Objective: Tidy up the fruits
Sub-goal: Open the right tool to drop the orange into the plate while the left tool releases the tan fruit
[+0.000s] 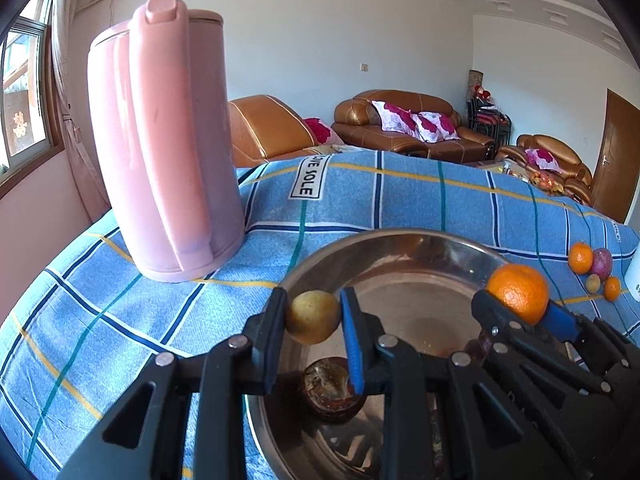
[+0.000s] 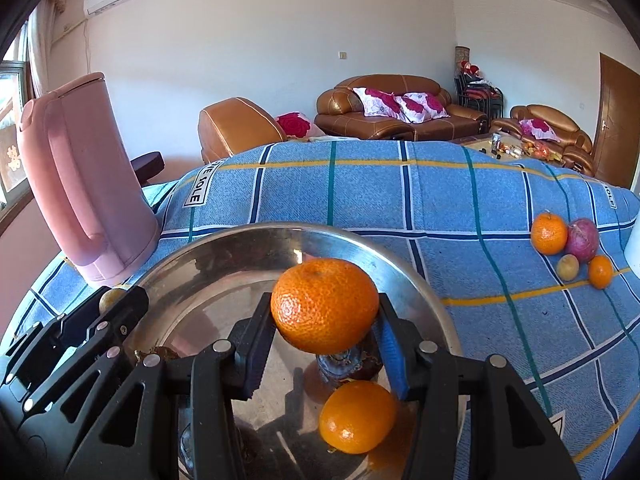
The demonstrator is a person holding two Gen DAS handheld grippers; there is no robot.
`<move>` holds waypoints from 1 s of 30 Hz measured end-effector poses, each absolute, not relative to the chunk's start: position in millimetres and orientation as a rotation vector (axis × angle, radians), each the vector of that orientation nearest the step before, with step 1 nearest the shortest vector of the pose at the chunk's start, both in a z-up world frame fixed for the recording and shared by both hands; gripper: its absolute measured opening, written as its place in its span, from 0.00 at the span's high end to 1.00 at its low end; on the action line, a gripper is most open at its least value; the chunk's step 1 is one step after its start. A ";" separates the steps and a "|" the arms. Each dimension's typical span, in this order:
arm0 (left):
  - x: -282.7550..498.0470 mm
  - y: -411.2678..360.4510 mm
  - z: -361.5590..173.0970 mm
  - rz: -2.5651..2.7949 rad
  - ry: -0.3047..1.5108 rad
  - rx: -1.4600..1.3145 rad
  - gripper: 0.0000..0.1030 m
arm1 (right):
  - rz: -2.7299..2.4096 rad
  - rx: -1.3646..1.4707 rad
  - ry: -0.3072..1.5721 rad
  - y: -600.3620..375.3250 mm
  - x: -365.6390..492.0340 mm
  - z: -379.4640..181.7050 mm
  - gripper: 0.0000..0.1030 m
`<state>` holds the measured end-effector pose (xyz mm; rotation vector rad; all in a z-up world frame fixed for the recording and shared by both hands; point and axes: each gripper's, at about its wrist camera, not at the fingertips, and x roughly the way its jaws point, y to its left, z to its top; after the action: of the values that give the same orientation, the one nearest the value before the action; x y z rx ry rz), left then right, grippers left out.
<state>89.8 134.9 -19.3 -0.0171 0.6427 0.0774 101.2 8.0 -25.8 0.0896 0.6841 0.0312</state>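
Over the steel bowl (image 2: pixel 420 280), my left tongs (image 1: pixel 313 316) grip a yellow-brown fruit (image 1: pixel 313 317); my right tongs (image 2: pixel 325 322) clamp an orange (image 2: pixel 325 306).

white object (image 2: pixel 634 246): cut by right edge, unidentifiable | steel bowl (image 2: pixel 424 292): near rim hidden behind fingers
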 end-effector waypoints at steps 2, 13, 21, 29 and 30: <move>94.4 135.2 -21.6 0.072 0.665 -0.017 0.72 | 0.038 0.094 0.711 7.6 106.4 -29.3 0.51; 103.5 136.6 -26.9 0.071 0.702 -0.023 0.72 | 0.052 0.083 0.713 9.7 108.1 -29.3 0.49; 102.7 138.1 -26.2 0.091 0.690 -0.022 0.65 | 0.088 0.105 0.699 7.3 106.3 -28.4 0.42; 92.2 151.5 -19.5 0.189 0.622 -0.069 0.08 | 0.077 0.167 0.643 -7.1 95.8 -23.6 0.35; 90.1 152.9 -18.6 0.198 0.610 -0.075 0.01 | 0.070 0.170 0.629 -9.8 93.0 -22.2 0.34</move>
<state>90.1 152.9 -18.6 -0.0745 0.6097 0.1976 93.0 -9.8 -22.2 0.1704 0.6288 0.0701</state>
